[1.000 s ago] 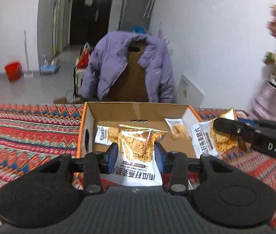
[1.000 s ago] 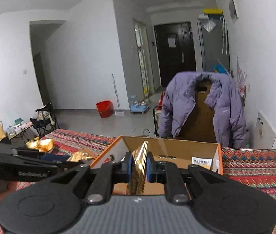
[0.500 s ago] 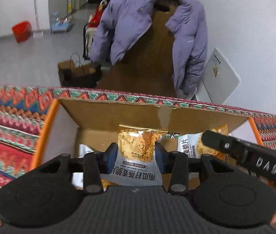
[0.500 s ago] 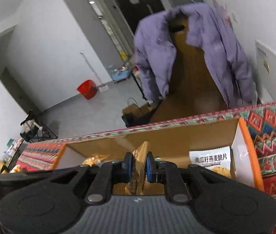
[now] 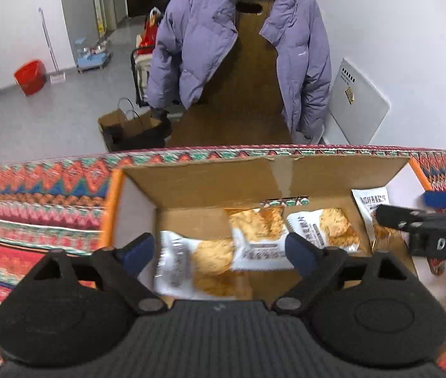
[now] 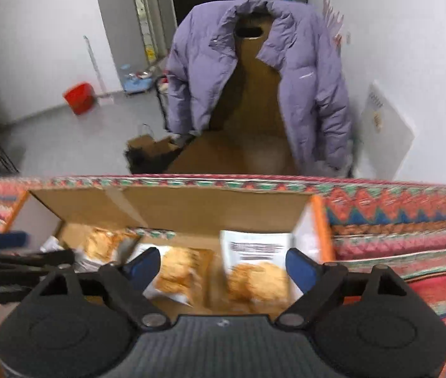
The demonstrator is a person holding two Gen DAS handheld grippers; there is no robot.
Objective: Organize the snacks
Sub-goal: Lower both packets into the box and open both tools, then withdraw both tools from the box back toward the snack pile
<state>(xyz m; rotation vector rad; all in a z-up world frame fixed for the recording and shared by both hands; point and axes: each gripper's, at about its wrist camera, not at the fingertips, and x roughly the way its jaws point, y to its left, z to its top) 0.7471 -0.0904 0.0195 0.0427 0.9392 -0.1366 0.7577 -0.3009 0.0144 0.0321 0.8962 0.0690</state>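
An open cardboard box [image 5: 210, 176] with orange edges sits on the patterned cloth; it also shows in the right wrist view [image 6: 191, 201]. Several white snack packets lie in it. My left gripper [image 5: 220, 250] is open and empty above the box, over a packet [image 5: 191, 264] and beside another [image 5: 257, 239]. My right gripper [image 6: 223, 266] is open and empty above the box's right half, over two packets [image 6: 182, 274] [image 6: 254, 267]. The right gripper's fingers [image 5: 424, 220] show at the right in the left wrist view.
The table wears a red zigzag cloth [image 5: 34, 208]. Behind it a chair carries a purple jacket [image 5: 238, 44]. A paper bag [image 5: 131, 126] and a red bucket [image 5: 31, 77] stand on the floor. A white panel [image 5: 358, 107] leans on the wall.
Both grippers moved forward over the box and opened. The packet each one held now lies in the box.
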